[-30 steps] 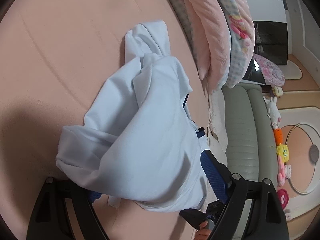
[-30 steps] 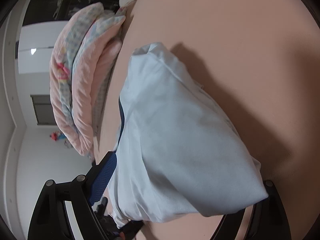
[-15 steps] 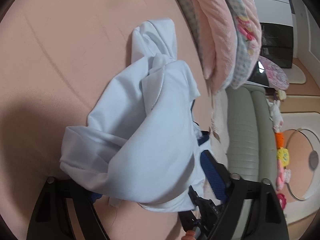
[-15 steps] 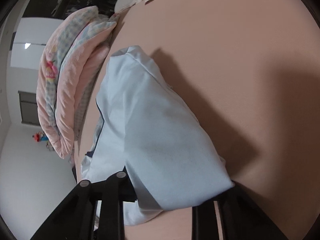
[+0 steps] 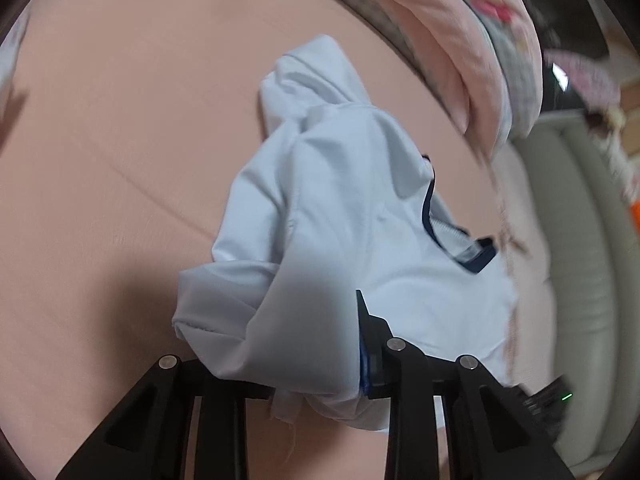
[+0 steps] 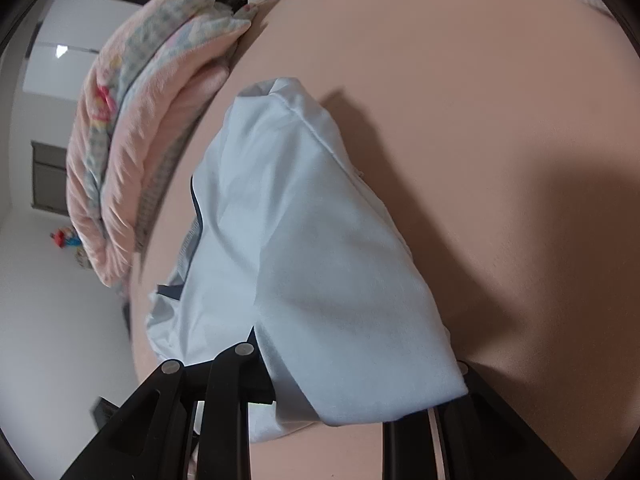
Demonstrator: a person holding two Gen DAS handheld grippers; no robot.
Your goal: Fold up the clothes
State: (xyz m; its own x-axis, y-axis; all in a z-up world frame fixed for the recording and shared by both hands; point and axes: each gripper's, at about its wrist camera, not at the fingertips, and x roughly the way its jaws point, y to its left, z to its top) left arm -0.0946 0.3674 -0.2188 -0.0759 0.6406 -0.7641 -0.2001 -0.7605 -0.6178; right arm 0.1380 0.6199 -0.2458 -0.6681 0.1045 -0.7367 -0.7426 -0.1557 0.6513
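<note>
The left gripper (image 5: 316,376) has both fingers wrapped in cloth, its tips buried, clamped on a bunched hem of the pale blue shirt (image 5: 344,216). The right gripper (image 6: 352,384) is half swallowed too: the fold drapes over it, jaws pinching the shirt, fingertips hidden. The shirt lies crumpled on the peach bed sheet (image 5: 120,128), its navy collar trim (image 5: 430,208) peeking out. Beyond the shirt sits a stack of pink quilts (image 6: 132,128), blurred in the left view.
</note>
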